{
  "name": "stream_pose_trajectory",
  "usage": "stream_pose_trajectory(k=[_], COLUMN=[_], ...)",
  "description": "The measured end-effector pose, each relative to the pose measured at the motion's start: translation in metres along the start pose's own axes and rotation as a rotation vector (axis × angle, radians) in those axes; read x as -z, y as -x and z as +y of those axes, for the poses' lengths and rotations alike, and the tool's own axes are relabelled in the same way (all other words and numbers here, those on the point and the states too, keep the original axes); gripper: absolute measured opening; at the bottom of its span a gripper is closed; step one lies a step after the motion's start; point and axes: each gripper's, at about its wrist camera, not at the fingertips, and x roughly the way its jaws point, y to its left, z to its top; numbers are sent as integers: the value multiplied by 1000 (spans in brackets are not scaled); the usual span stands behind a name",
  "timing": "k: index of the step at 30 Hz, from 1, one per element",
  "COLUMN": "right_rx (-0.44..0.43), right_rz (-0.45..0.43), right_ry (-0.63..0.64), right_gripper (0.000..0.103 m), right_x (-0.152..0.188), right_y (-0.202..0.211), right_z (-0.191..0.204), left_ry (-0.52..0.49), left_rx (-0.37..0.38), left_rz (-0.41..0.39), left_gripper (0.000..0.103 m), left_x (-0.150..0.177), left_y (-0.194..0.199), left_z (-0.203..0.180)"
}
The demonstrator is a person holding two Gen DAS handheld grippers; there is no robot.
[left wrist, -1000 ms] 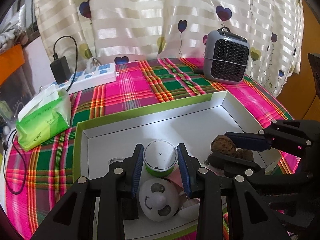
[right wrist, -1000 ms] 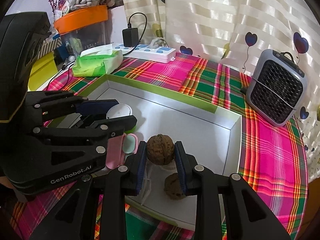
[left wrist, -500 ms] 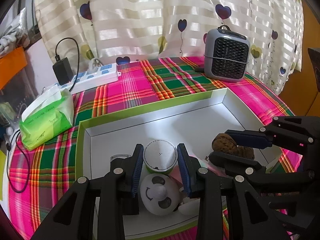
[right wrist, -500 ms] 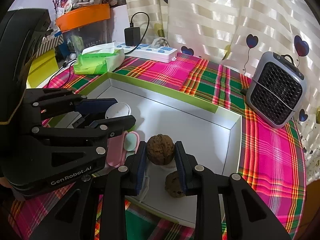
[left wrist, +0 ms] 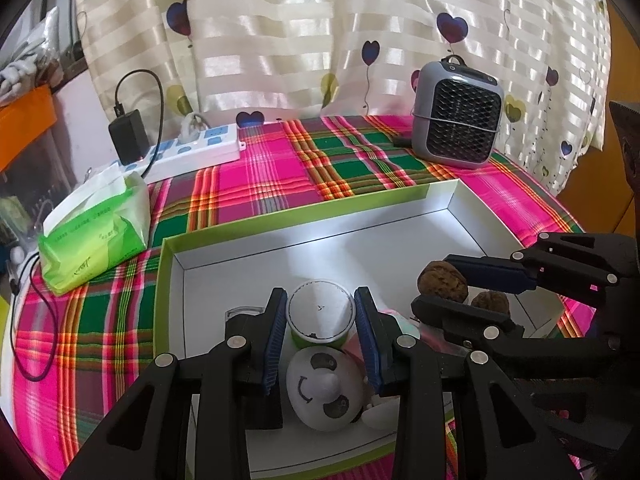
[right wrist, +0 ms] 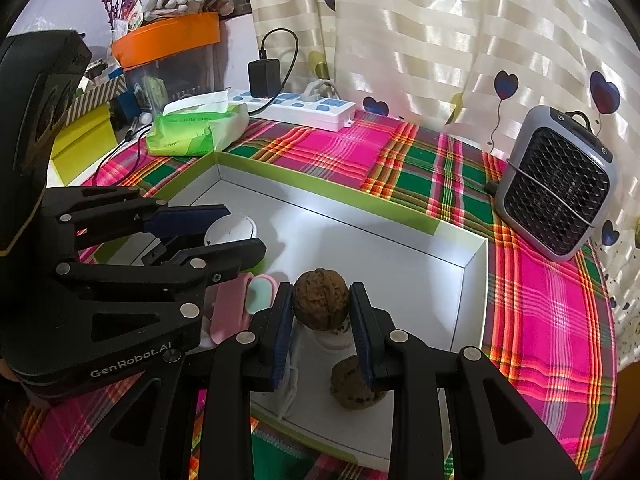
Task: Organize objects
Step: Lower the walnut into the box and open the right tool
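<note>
Left gripper pinching a green cup over the panda ball; right gripper clamped on a walnut above another walnut, all inside the white box; grey heater way back on the plaid worktop.

Shallow box on the tablecloth, holding a cup, a panda-faced ball just before it, and two walnuts to their right. Behind the box: power strip at left, fan heater at right. Tissue pack left of the box.
</note>
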Motion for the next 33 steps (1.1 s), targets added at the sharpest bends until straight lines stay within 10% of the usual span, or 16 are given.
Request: stream_pose_trajectory(k=[33], right_rx=[86], right_rz=[-51], right_ry=[49], right_gripper=[40], right_x=[9], right_y=[41], right_z=[24], left_ry=[31], left_rx=[37], left_rz=[-40], left_gripper=[32], left_x=[13], left_y=[40], left_z=[-2])
